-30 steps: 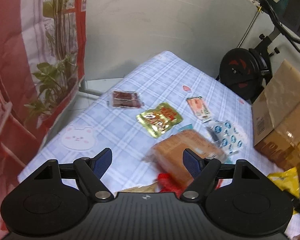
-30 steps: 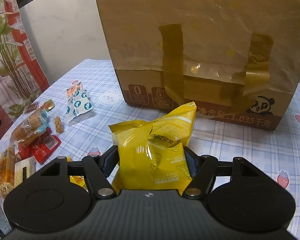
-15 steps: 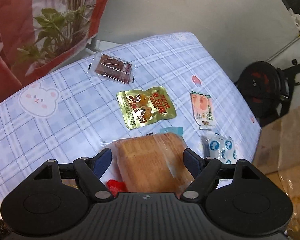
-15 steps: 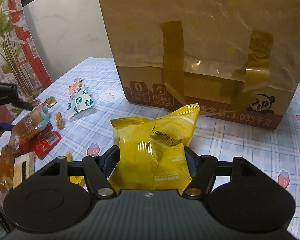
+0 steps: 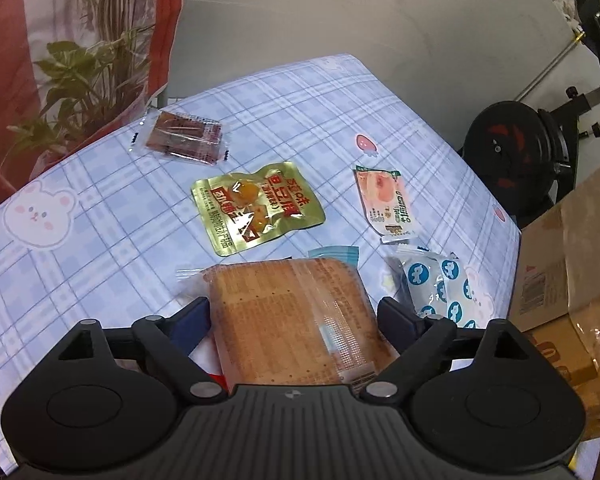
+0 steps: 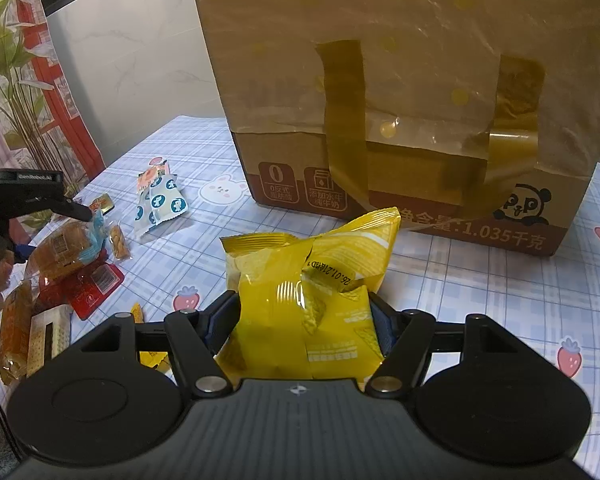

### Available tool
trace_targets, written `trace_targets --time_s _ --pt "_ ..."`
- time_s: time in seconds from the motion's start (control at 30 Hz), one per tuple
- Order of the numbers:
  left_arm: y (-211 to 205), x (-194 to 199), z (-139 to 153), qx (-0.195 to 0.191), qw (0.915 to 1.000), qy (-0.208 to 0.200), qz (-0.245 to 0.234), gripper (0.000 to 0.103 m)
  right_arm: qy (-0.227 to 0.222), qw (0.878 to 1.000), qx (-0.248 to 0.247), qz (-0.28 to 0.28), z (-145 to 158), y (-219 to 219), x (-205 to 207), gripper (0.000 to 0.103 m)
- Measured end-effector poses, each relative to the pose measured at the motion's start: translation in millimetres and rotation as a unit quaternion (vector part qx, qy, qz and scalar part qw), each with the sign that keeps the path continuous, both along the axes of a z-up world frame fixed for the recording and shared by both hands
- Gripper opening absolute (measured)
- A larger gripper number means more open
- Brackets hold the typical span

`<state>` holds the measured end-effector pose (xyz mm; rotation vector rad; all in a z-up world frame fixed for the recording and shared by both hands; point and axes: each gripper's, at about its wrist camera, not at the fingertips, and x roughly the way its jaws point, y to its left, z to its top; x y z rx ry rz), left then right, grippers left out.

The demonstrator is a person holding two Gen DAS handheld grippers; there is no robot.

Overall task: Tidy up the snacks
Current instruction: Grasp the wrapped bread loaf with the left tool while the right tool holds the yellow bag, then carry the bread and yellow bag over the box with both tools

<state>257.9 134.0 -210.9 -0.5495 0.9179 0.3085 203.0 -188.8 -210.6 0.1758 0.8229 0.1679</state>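
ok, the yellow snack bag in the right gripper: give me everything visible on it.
The yellow snack bag is a glossy foil-look pouch, puffed and creased, with a crimped top edge and a printed date code that reads upside down. Pale chip-like shapes and a white text block show on its lower front. It stands roughly upright between the fingers of the right gripper, whose pads press its two sides. Its bottom is hidden behind the gripper body. Behind it stands the taped cardboard box; whether they touch cannot be told.
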Motion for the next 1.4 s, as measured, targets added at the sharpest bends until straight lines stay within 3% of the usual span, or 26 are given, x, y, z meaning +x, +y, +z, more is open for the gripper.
trace_targets --time_s 0.43,0.83,1.13,1.4 --pt "-9.8 -27.7 21.2 0.040 0.9965 -0.048 -0.055 0.081 0.001 1.000 0.007 -0.004 2.5 -3.7 -4.6 0.068" --pt "-48.9 -50.2 79.2 0.076 0.9832 -0.121 -0.113 0.081 -0.045 0.999 0.021 -0.017 36.7 -18.2 -23.4 0.068" --pt "-104.4 -47.0 143.9 0.081 0.9576 -0.197 -0.194 0.081 -0.126 0.991 0.035 -0.023 100.5 -38.3 -31.9 0.068" --pt "-171.2 -7.5 211.1 0.081 0.9229 -0.262 -0.270 0.082 -0.201 0.978 0.035 -0.036 170.2 -69.6 -12.0 0.068"
